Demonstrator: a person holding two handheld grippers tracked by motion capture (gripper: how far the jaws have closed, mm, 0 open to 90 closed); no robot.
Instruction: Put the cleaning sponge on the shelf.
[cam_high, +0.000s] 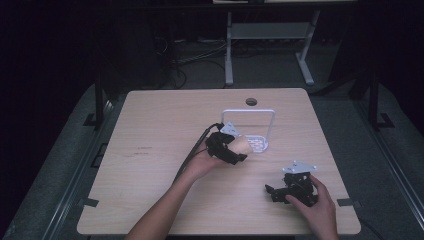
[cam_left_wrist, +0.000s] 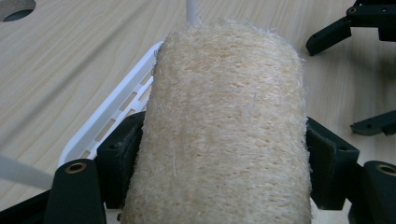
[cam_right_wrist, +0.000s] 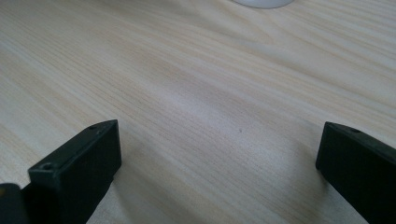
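A big wood table (cam_high: 150, 200) fills the middle of the high view. It has a round hole (cam_high: 251, 102) near its far edge.

A white rack (cam_high: 248, 112) stands on the table, just past the middle. It has a tall thin frame and a flat base (cam_left_wrist: 112, 109) with slots.

The left hand (cam_high: 202, 162) reaches in toward the rack and holds the left gripper (cam_high: 235, 152). Its two black jaws squeeze a pale, rough sponge (cam_left_wrist: 224, 126), one on each side. The sponge is shaped like a roll and looks scratchy. It sits right over the near edge of the rack base.

The right hand (cam_high: 320, 210) rests near the right front corner, well apart from the rack. It holds the right gripper (cam_right_wrist: 219, 168) low over bare wood. The jaws are spread wide, and nothing is between them.
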